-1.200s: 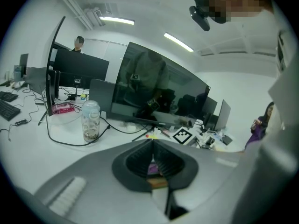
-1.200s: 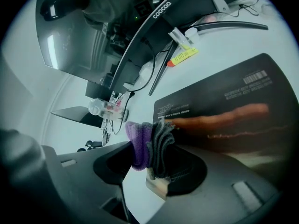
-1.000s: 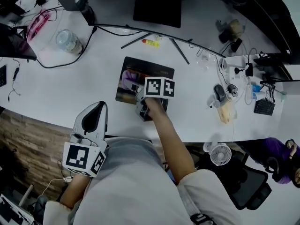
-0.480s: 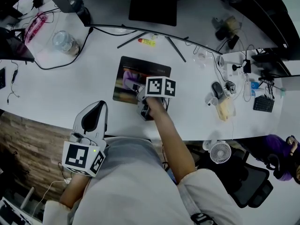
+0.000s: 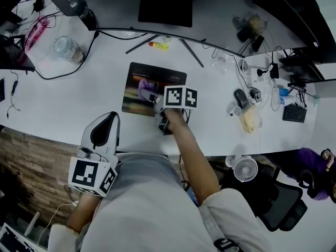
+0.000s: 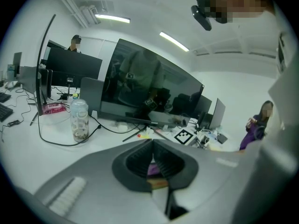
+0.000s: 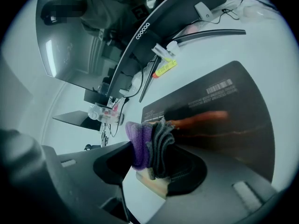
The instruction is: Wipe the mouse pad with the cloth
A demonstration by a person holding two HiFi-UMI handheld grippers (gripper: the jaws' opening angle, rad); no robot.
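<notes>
The dark mouse pad (image 5: 157, 75) with a printed picture lies on the white table (image 5: 79, 104), in front of the monitor stand. My right gripper (image 5: 159, 108) is over the pad's near right part, shut on a bunched purple and grey cloth (image 7: 149, 143). In the right gripper view the cloth sticks out of the jaws and presses on the mouse pad (image 7: 224, 111). My left gripper (image 5: 107, 121) hangs by the person's body at the table's near edge. In the left gripper view it (image 6: 152, 148) is shut on nothing.
A black monitor stand (image 5: 164, 7) and thin black rods stand behind the pad, with a yellow pen (image 5: 157, 45) beside them. A glass jar (image 5: 65, 47) and cables are at the left. A mouse (image 5: 240, 97), clutter and a small fan (image 5: 245, 168) are at the right.
The right gripper with the cloth has slid a little toward the pad's right side. The left gripper has stayed where it was.
</notes>
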